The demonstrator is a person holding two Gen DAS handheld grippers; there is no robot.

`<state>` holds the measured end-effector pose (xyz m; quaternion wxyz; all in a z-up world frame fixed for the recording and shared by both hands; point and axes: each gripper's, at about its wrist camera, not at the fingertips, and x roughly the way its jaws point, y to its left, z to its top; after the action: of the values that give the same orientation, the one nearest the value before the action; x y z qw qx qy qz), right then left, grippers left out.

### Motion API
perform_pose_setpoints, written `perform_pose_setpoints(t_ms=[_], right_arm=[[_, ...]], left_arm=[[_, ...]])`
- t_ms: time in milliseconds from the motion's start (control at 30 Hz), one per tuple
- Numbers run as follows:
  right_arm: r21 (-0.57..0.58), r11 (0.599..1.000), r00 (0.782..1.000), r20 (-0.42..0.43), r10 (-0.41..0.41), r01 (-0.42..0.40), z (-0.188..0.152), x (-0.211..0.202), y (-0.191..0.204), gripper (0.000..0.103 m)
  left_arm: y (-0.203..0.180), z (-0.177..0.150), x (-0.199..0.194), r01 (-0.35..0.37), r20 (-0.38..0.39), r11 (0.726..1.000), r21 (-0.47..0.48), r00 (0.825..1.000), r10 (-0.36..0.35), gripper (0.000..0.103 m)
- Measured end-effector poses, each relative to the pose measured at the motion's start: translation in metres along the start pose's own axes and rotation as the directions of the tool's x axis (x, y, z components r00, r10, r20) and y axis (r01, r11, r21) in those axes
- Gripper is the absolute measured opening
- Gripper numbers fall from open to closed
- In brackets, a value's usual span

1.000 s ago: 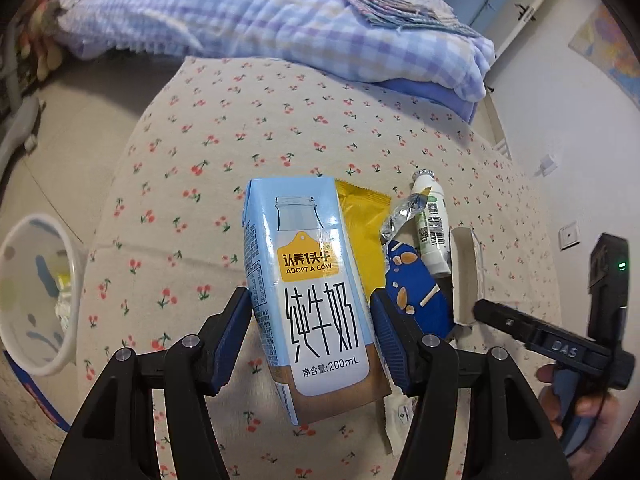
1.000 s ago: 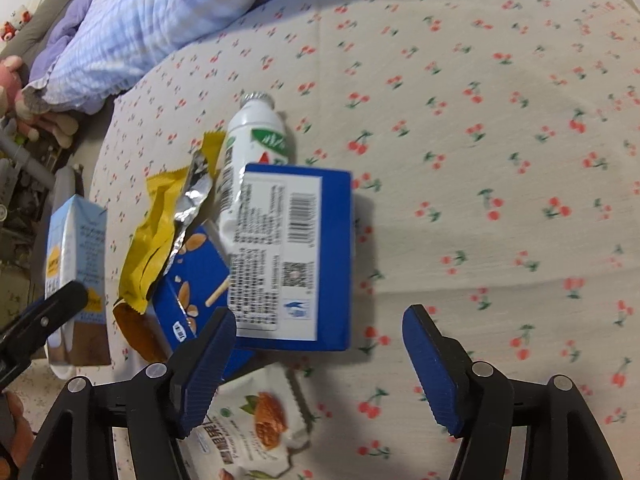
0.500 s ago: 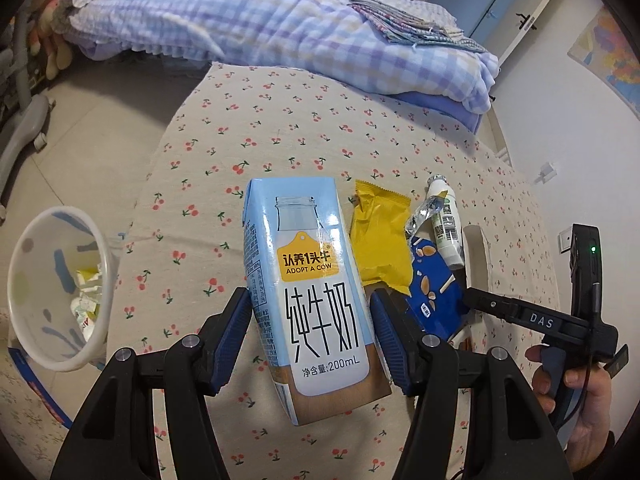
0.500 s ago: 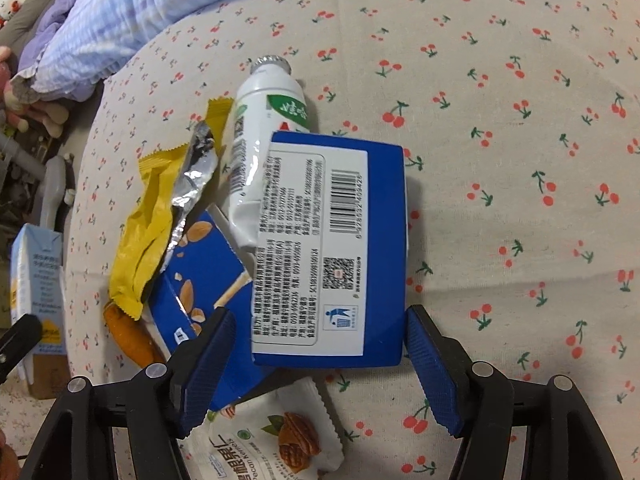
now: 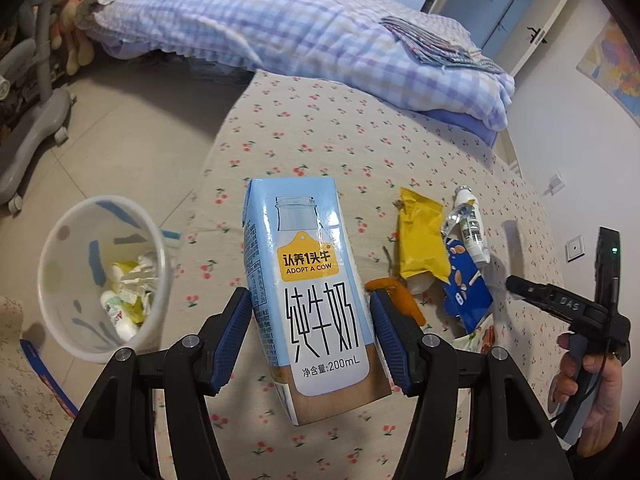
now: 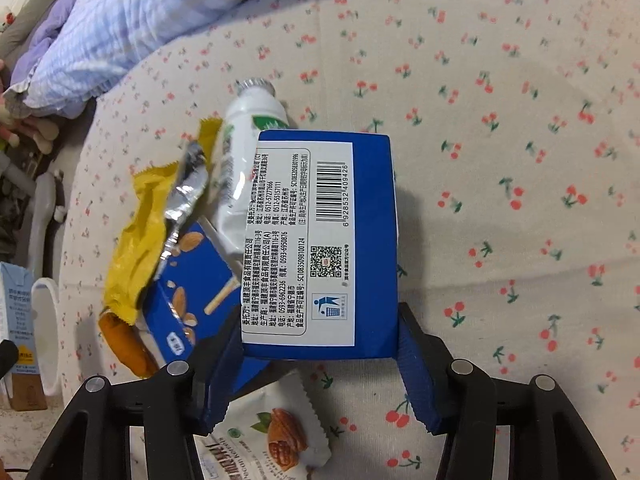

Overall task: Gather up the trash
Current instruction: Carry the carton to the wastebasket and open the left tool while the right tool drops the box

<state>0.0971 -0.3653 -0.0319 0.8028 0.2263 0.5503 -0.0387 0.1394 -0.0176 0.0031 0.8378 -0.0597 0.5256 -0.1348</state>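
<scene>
Bedroom setting: cherry-print tablecloth over a round table, checked bedding behind it, tiled floor to the left.

Left gripper: blue pads closed against both sides of a light-blue milk carton, held upright and lifted clear of the cloth. Carton sits near the table's left edge; white waste bin stands just beside that edge on the floor, already holding crumpled wrappers and a small bottle.

Right gripper: pads pressed to the lower corners of a dark-blue box, label side with barcode facing up. Only the box's near end is between the pads.

Trash pile on the cloth, left of the box: white drink bottle lying partly under the box, yellow wrapper with torn foil, blue almond-stick packet, an orange piece by the yellow wrapper's end, white nut packet under the right gripper.

Open cloth lies to the right of the box and toward the bed. Pile items touch or overlap one another.
</scene>
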Motion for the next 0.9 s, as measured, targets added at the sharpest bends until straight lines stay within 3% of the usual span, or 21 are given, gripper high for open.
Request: perform_pose_setpoints(t_ms=[200,367,633,900], right_arm=[[-0.025,0.999,0.997,0.077,0.027,-0.026,-0.002,-0.030,0.016,0.061],[-0.101,0.993,0.993,0.092,0.077,-0.067,-0.005,-0.038,0.055,0.061],[-0.222,0.966,0.990,0.034,0.140,-0.129,-0.015,-0.008,0.138,0.061],[-0.305,0.939,0.988,-0.043,0.150,-0.156,-0.029,0.032,0.201,0.061]], left_arm=[[0.030,-0.001,-0.016,-0.029,0.031,0.999,-0.037,0.999,0.030,0.064],[0.062,0.000,-0.021,-0.068,0.046,0.995,-0.077,0.996,0.071,0.064],[0.123,0.001,-0.022,-0.129,0.058,0.980,-0.149,0.989,0.139,0.064],[0.174,0.005,-0.009,-0.165,0.021,0.959,-0.229,0.985,0.174,0.064]])
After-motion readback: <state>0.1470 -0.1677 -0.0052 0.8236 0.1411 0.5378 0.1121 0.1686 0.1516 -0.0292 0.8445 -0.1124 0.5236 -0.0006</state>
